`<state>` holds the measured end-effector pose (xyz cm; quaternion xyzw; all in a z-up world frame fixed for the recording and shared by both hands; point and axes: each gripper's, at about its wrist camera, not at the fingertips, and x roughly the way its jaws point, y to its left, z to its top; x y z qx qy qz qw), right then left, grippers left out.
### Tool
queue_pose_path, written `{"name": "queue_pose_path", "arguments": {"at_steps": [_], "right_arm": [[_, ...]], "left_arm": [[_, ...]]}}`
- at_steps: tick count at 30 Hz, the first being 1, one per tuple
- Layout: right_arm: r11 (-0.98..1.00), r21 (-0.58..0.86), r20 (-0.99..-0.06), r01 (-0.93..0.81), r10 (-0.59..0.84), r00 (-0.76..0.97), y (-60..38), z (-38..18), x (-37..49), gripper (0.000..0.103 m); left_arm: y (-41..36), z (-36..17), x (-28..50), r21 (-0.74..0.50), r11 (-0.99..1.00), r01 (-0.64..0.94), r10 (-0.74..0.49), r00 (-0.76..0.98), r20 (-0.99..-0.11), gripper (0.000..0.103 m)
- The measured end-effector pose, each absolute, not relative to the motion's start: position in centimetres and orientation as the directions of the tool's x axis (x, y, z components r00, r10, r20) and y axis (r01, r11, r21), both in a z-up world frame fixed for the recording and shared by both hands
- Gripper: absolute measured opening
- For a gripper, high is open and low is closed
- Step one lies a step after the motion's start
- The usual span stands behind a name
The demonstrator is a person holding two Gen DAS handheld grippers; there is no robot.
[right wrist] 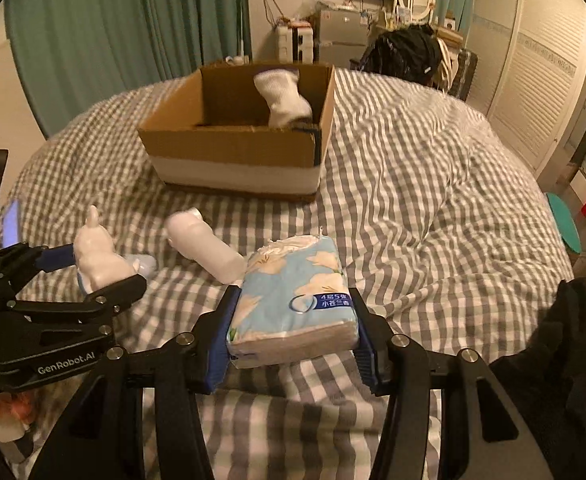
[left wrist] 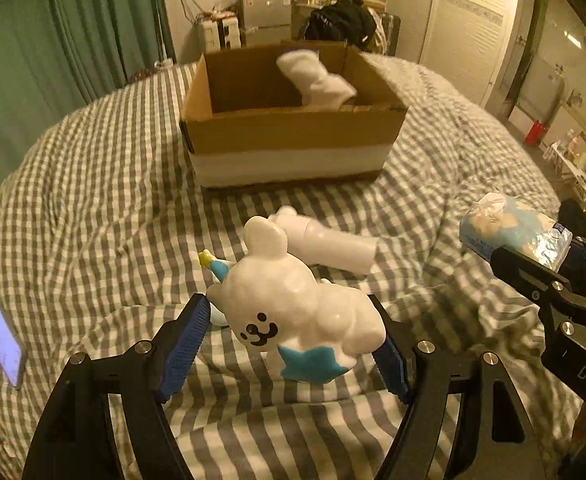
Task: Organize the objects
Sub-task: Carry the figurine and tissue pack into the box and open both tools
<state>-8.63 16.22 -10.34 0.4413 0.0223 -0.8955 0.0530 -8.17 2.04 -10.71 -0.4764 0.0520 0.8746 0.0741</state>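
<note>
The left gripper (left wrist: 293,336) is clamping a white cartoon figurine (left wrist: 293,304) low in the centre of the left wrist frame. Its blue pads (left wrist: 185,344) are pressing on the toy's two flanks, most likely because the rounded body gives a firmer hold there than the thin horn or the legs would. The figurine is tilting with its face towards the camera and appears raised just off the gingham bedcover (left wrist: 93,208).

The right gripper (right wrist: 293,328) is squeezing a soft pack of tissues (right wrist: 293,300) across its short sides, in the lower centre of the right wrist frame. The pack is being held flat and level, which would keep the loose torn end from spilling.

Both loads are being pointed at the open cardboard box (left wrist: 293,136), which is sitting in the upper middle of both frames, well apart from the grippers. A white sock (left wrist: 317,80) is leaning against the box's far right inside wall, so this box seems to be the collecting place, and both items look bound for it.

A white plastic bottle (left wrist: 329,244) is lying on its side on the cover between the grippers and the box, and probably remains to be gathered. A lit phone (left wrist: 1,328) is lying at the left edge of the left wrist frame.
</note>
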Motion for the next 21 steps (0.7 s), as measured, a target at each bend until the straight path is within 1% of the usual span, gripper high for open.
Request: {"name": "queue_pose_path", "arguments": {"at_steps": [12, 18, 21], "right_arm": [[-0.989, 0.012, -0.686, 0.149, -0.116, -0.719, 14.7, -2.8, -5.4, 0.051], [-0.984, -0.017, -0.622, 0.176, -0.127, -0.773, 13.5, 1.1, -6.1, 0.051], [-0.981, -0.006, -0.597, 0.192, -0.150, -0.788, 13.0, 3.1, -7.2, 0.051]], "left_arm": [[0.4, -2.9, -5.6, 0.004, -0.987, -0.162, 0.106, -0.661, -0.743, 0.078], [0.0, 1.2, -6.8, 0.010, -0.985, -0.170, 0.116, -0.714, -0.691, 0.078], [-0.1, 3.1, -7.9, 0.016, -0.985, -0.174, 0.121, -0.746, -0.655, 0.078]]}}
